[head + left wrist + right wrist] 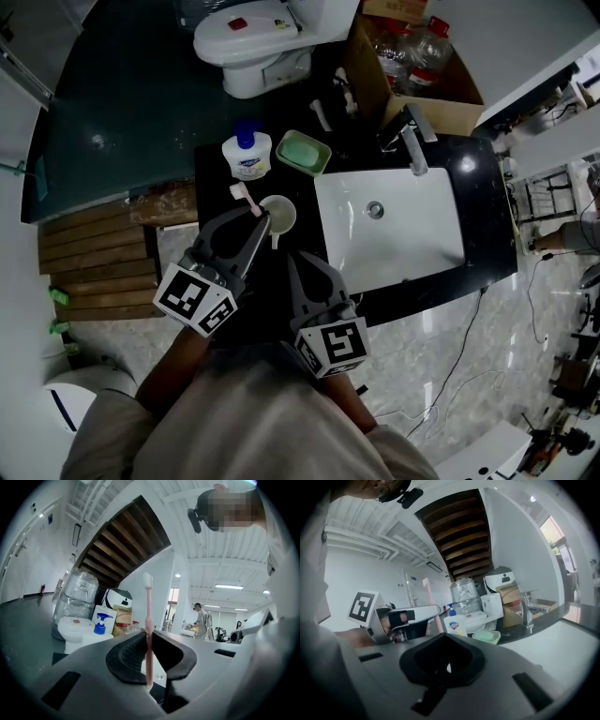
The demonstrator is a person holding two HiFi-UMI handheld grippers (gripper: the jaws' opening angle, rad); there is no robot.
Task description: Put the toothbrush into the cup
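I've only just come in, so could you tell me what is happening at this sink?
A person holds a gripper in each hand over the counter. The left gripper is shut on a pink toothbrush, right at the white cup, but the toothbrush does not look to be in the cup yet. The right gripper is shut and empty, beside the sink.

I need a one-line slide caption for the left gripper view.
Left gripper shut on the pink toothbrush; toilet and soap bottle in the background.
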